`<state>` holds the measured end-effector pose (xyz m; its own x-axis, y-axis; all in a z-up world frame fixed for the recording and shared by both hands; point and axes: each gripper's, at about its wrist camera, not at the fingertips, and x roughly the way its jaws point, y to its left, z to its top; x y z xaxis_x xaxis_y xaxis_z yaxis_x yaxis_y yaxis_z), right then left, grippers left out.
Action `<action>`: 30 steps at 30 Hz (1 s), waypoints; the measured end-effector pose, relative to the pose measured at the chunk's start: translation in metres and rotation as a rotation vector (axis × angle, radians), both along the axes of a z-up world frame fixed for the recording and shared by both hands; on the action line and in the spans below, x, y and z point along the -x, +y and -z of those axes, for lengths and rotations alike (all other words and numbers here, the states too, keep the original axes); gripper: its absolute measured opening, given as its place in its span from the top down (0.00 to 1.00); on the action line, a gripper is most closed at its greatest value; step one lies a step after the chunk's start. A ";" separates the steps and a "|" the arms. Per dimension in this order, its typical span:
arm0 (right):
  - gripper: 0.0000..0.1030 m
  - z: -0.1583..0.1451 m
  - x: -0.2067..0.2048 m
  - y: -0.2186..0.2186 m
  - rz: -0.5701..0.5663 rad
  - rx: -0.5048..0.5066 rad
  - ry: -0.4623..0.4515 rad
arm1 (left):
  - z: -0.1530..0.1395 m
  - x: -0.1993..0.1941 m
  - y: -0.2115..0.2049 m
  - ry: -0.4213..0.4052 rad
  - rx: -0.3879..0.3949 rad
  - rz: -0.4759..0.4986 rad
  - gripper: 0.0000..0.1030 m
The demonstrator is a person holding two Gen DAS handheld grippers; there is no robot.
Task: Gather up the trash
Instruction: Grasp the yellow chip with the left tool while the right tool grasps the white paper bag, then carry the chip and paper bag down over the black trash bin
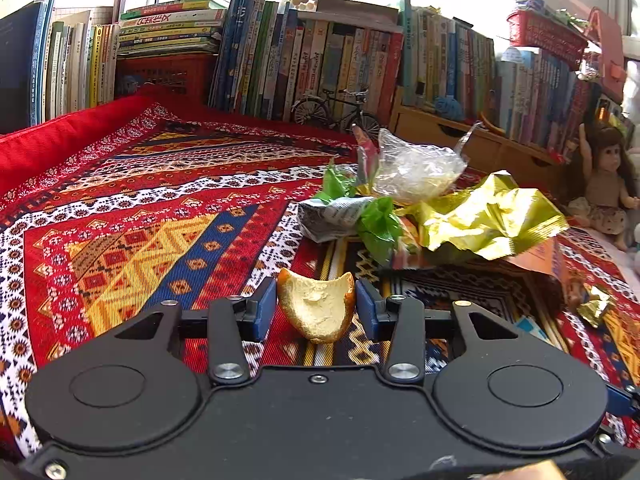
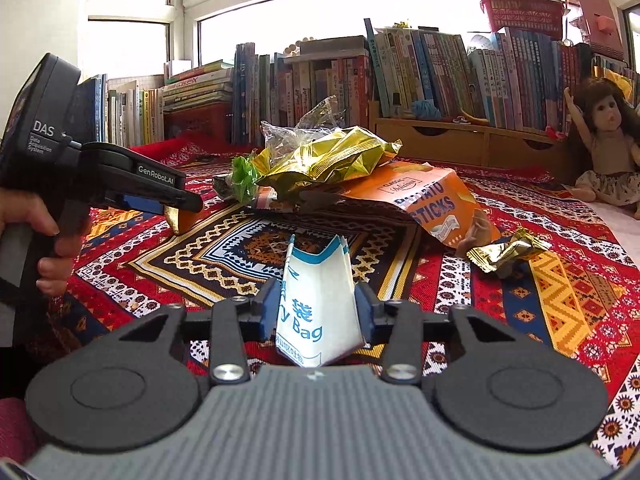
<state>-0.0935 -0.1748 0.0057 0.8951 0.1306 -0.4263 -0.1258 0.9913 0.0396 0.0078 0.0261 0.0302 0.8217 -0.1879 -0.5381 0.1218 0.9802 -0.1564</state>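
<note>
My left gripper (image 1: 316,306) is shut on a curved piece of orange peel (image 1: 320,312), blue pads pressing on both its edges, above the patterned cloth (image 1: 140,240). In the right wrist view the same gripper (image 2: 188,204) shows from the side, a hand on its handle, with the peel (image 2: 180,218) at its tip. My right gripper (image 2: 318,312) is shut on a white and blue paper bag (image 2: 316,304), open mouth pointing away. Beyond lies a trash pile: gold wrapper (image 1: 488,216), clear plastic bag (image 1: 416,168), green scrap (image 1: 380,228), and orange potato sticks bag (image 2: 436,200).
A small gold wrapper (image 2: 508,252) lies alone on the cloth to the right. Rows of books (image 1: 320,64) line the back, with a miniature bicycle (image 1: 336,112) and a wooden drawer unit (image 2: 472,140) before them. A doll (image 2: 608,148) sits at the far right.
</note>
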 end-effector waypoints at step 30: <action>0.75 -0.009 0.101 -0.002 -0.185 -0.103 0.081 | 0.004 0.196 0.017 0.090 0.020 0.172 0.61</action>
<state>-0.1947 -0.1772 0.0143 0.8153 0.3356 -0.4719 -0.2971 0.9419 0.1564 -0.1887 0.0431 0.0263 0.7252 -0.3327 -0.6027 0.2721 0.9427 -0.1930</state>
